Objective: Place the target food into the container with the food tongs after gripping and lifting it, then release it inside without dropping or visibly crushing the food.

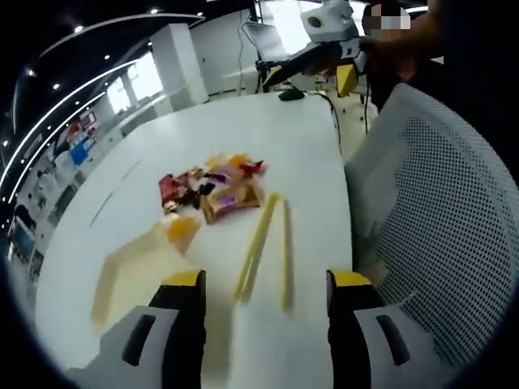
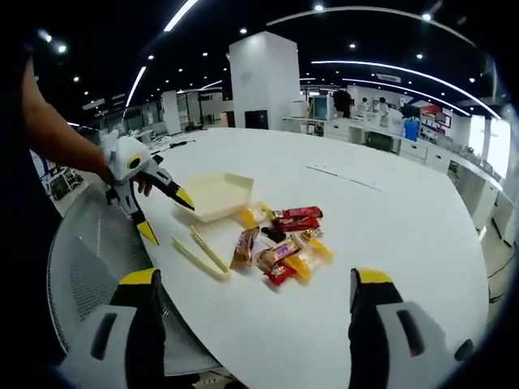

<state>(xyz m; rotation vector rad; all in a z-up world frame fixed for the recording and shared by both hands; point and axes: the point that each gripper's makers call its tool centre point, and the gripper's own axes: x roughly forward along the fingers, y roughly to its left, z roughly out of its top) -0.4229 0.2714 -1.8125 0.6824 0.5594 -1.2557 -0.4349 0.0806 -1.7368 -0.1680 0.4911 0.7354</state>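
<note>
In the left gripper view, the left gripper (image 1: 266, 301) hangs just above the near edge of the white table (image 1: 243, 138), its two yellow-tipped jaws spread wide with nothing between them. Just beyond those tips lie the pale yellow food tongs (image 1: 266, 243), flat on the tabletop, their arms joined at the far end and splayed toward the camera. Left of the tongs sits the shallow cream container (image 1: 134, 267), open and apparently without food in it. Past the tongs' joined end is the pile of wrapped snacks (image 1: 212, 188), red, orange, brown and purple wrappers lying touching one another, with an orange piece close against the container's far corner. To the right of the tongs, off the table edge, stands a white mesh chair (image 1: 438, 219). Beyond the snacks, past the table's far edge, a person holds the right gripper (image 1: 339, 66), seen small and partly blurred.

In the right gripper view, the right gripper (image 2: 253, 324) has its jaws spread apart and holds nothing. Beyond them the snacks (image 2: 284, 243) lie on the table, with the tongs (image 2: 203, 253) to their left and the container (image 2: 215, 194) behind the tongs. Left of the tongs the left gripper (image 2: 162, 215) hovers with jaws parted, held by a hand (image 2: 122, 174).
</note>
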